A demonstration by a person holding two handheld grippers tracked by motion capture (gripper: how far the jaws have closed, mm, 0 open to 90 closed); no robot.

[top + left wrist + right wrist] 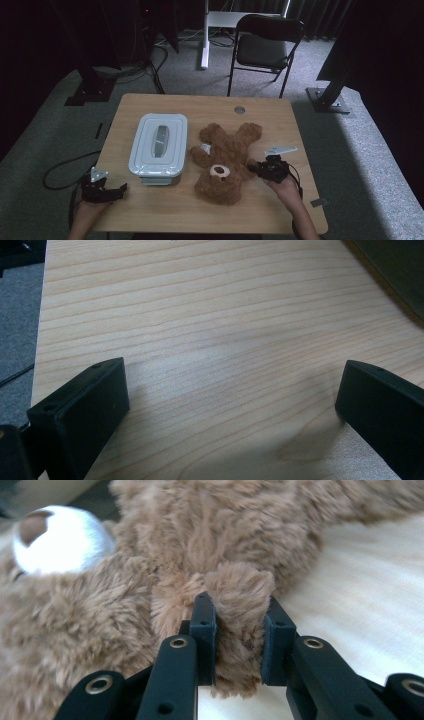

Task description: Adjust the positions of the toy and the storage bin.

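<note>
A brown teddy bear [225, 160] lies on its back on the wooden table [210, 212], head toward the near edge, white muzzle [60, 537] up. My right gripper [257, 169] comes in from the bear's right side. Its pads press on a furry paw [240, 587] next to the head, so the right gripper [239, 615] is shut on the bear. My left gripper [120, 189] rests at the table's front left corner, well apart from the bear. In its own view the left gripper [230, 385] stands open over bare wood.
A pale grey lidded box [159, 145] stands left of the bear, almost touching it. A small round grommet [239, 109] sits near the table's far edge. A black folding chair [265, 47] and dark stands are on the carpet beyond the table.
</note>
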